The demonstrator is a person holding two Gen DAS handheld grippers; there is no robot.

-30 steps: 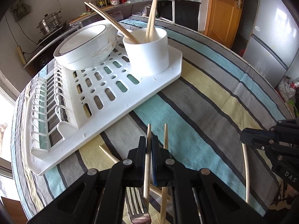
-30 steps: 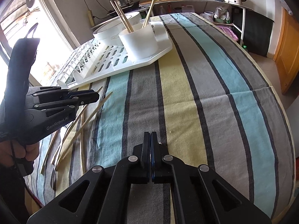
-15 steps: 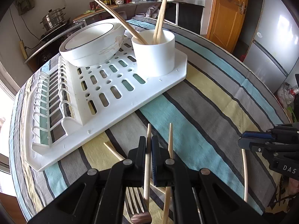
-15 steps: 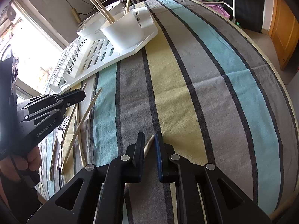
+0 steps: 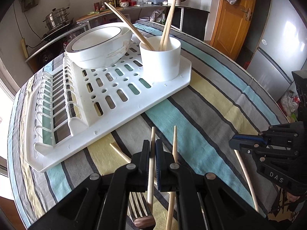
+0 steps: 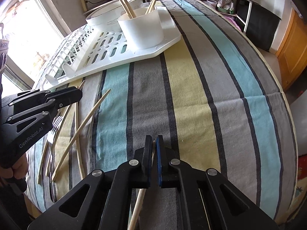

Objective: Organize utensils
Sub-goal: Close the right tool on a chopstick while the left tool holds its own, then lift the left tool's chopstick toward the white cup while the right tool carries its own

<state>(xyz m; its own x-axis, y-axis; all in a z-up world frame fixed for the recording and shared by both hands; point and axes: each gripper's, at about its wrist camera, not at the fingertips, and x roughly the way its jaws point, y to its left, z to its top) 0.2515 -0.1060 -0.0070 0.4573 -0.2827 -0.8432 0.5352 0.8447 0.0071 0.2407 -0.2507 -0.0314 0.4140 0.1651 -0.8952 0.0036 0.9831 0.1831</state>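
Left tool point(image 5: 153, 149): clenched on one chopstick point(image 5: 151, 164), tip poking forward past the pads, shaft running back under the tool. Beneath it: one fork point(image 5: 139, 209) lying on the striped cloth of the bench point(image 5: 201, 115).
Right tool point(image 6: 154, 147): jaws closing, nearly together, on one chopstick point(image 6: 141, 197) that sits between the pads and trails back toward the camera.
Loose chopsticks on the cloth, right-wrist view: at least four counted point(image 6: 82, 128), some crossing, beside the left tool; exact count uncertain where they overlap.
Farther: one white drying rack point(image 5: 107, 99) on the bench. On it one white cup point(image 5: 160, 59) holding four chopsticks point(image 5: 167, 23), leaning in two pairs. Behind the cup, one white bowl point(image 5: 99, 46).
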